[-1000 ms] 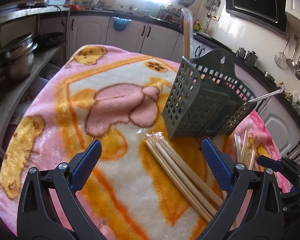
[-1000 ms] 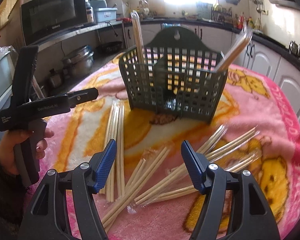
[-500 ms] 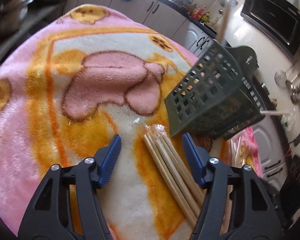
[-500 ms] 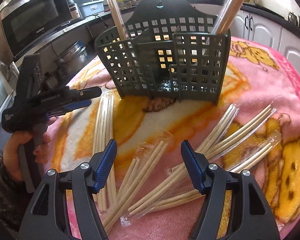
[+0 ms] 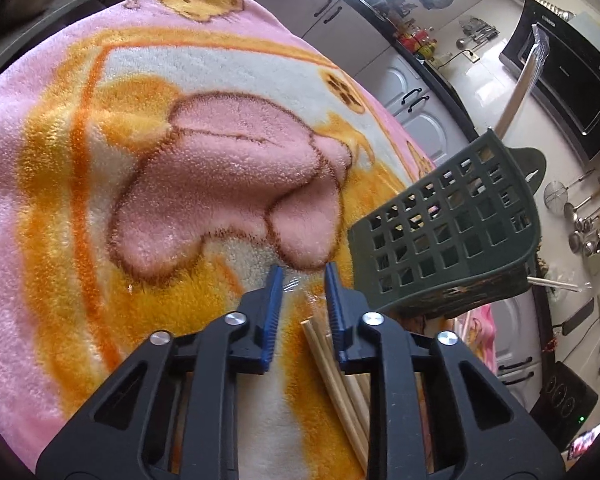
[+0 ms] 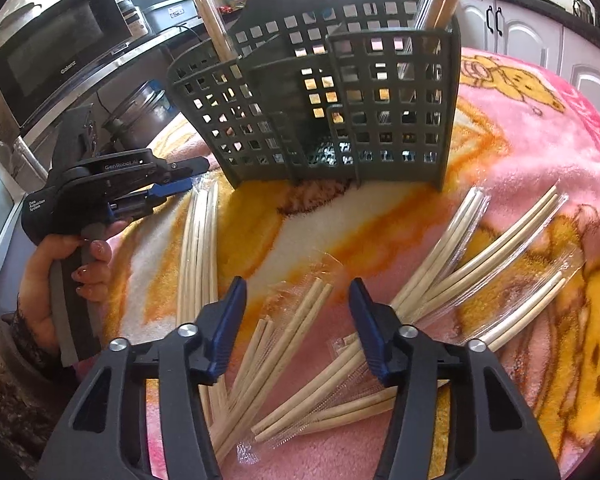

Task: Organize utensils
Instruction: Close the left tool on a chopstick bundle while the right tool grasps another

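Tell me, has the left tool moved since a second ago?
Yes. The left tool has come down and forward toward the green basket, its jaws just closing around the wrapped end of the chopstick bundle on the blanket.

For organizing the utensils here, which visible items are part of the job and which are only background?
Part of the job:
- wrapped chopstick packs loose on the blanket
- green utensil basket, some packs already standing in it
- left gripper
- right gripper

Just lying about:
- cartoon blanket
- microwave
- hanging ladles
- steel pot
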`<state>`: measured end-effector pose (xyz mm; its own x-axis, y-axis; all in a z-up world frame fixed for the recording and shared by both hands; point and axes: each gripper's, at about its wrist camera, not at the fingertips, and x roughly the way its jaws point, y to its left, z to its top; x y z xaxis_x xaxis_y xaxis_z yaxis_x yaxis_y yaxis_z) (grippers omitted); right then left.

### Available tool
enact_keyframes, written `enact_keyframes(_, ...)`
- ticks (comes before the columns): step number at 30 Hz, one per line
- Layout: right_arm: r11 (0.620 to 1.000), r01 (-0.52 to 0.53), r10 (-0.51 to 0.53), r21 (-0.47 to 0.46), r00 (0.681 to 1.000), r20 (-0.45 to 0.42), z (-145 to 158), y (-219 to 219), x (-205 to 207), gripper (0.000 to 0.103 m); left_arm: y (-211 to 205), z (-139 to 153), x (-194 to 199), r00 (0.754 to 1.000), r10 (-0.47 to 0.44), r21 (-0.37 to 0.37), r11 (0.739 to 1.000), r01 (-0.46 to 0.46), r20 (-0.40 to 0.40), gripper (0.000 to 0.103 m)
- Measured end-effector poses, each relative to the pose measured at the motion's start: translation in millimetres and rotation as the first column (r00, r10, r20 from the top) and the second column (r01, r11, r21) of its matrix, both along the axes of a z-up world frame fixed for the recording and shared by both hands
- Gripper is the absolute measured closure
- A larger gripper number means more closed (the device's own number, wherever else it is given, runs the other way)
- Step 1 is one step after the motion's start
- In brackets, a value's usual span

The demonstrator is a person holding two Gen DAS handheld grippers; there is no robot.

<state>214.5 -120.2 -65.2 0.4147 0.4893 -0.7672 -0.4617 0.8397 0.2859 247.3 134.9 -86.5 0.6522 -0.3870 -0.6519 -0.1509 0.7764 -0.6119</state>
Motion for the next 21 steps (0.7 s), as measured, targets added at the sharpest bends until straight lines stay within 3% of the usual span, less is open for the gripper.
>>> enact_keyframes(5,1.000,0.017,-0.017,0.010,1.000,-0.020,-2,0,4,0.064,9,-5,0,1.000,0.006,-0.051,0.999,-0.006,-0.003,0.096)
enact_keyframes(7,1.000,0.023,-0.023,0.011,0.999,-0.031,-3,-1,7,0.073,13,-8,1,1.000,0.008,-0.073,0.997,-0.008,-0.003,0.097)
enact_keyframes(12,0.999,0.034,-0.033,0.026,0.999,-0.021,0,-5,8,0.085,7,-5,2,1.000,-0.006,-0.033,0.999,0.006,-0.002,0.098)
enact_keyframes(21,0.997,0.021,-0.026,0.076,0.998,0.058,29,-13,-4,0.088,14,3,-12,0.999,-0.003,-0.047,0.999,0.005,0.039,0.102)
